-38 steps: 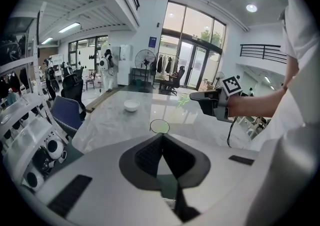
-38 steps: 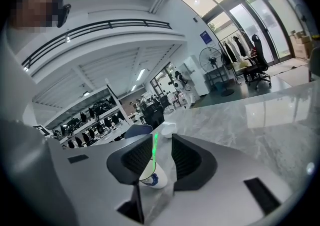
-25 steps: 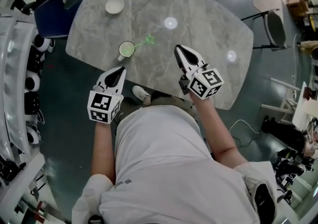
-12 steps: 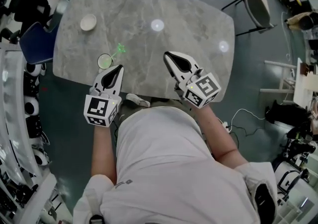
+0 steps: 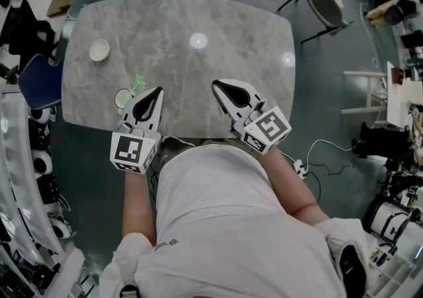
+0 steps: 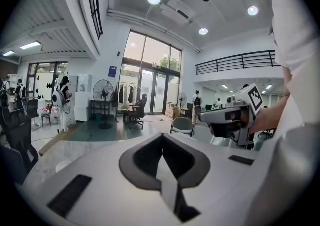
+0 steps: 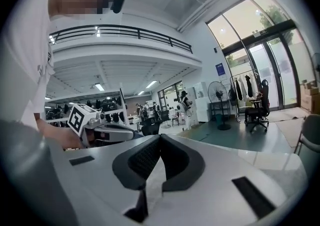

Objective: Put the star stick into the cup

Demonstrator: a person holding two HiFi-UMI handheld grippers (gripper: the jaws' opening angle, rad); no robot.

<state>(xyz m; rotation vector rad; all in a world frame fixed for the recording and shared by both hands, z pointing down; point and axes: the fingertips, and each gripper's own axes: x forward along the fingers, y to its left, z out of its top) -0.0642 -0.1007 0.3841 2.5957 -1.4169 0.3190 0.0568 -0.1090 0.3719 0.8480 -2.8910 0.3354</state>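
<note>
At the left front edge of the surface (image 5: pixel 218 19) the cup (image 5: pixel 123 98) stands with the green star stick (image 5: pixel 139 81) seemingly already leaning in it. Just beside it the left gripper (image 5: pixel 158 91) has its fingers together and empty, so it should draw off without brushing the stick. The right gripper (image 5: pixel 215 84), fingers likewise together and empty, is well clear.

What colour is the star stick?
Green. The star stick shows best in the head view.
</note>
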